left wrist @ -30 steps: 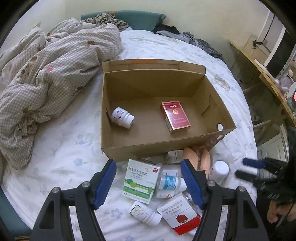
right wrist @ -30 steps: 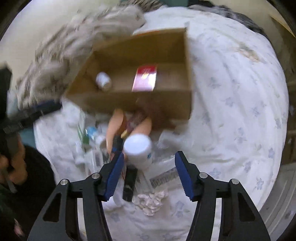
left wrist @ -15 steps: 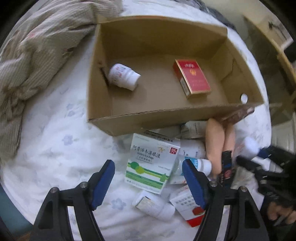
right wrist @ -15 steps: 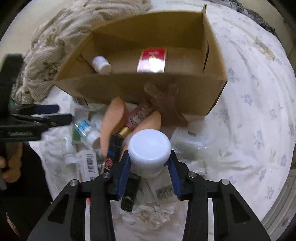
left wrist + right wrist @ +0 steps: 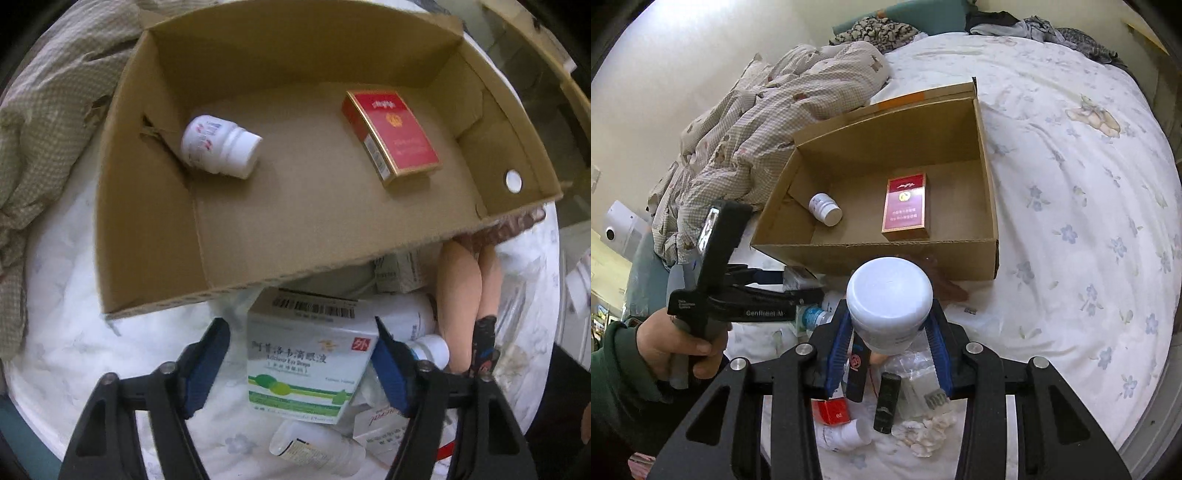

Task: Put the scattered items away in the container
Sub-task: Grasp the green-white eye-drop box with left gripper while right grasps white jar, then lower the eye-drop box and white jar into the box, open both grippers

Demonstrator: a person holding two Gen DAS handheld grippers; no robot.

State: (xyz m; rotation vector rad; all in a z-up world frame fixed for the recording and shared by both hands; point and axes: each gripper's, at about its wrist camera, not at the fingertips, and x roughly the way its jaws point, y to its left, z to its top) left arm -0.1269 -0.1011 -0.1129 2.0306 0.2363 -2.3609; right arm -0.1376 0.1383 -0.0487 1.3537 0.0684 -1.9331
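An open cardboard box [image 5: 155, 229] [image 5: 986, 206] stands on the bed. Inside lie a white pill bottle [image 5: 218, 147] [image 5: 825, 208] and a red cigarette pack [image 5: 391, 136] [image 5: 905, 206]. My left gripper [image 5: 299, 365] is open, its blue fingers either side of a white-and-green medicine box [image 5: 306, 365] that lies in the pile in front of the cardboard box. My right gripper [image 5: 888, 354] is shut on a white jar [image 5: 890, 302] and holds it above the pile, just short of the cardboard box's near wall.
More scattered items lie by the cardboard box: small bottles [image 5: 317, 448], a white-and-red pack [image 5: 384, 432], a peach soft item [image 5: 465, 295], black tubes [image 5: 886, 402], crumpled tissue [image 5: 923, 432]. A checked quilt [image 5: 757, 122] lies left of the box. The bed edge [image 5: 1145, 424] is at right.
My left gripper has moved down and forward around the medicine box. My right gripper, shut on the white jar, has lifted it toward the cardboard box.
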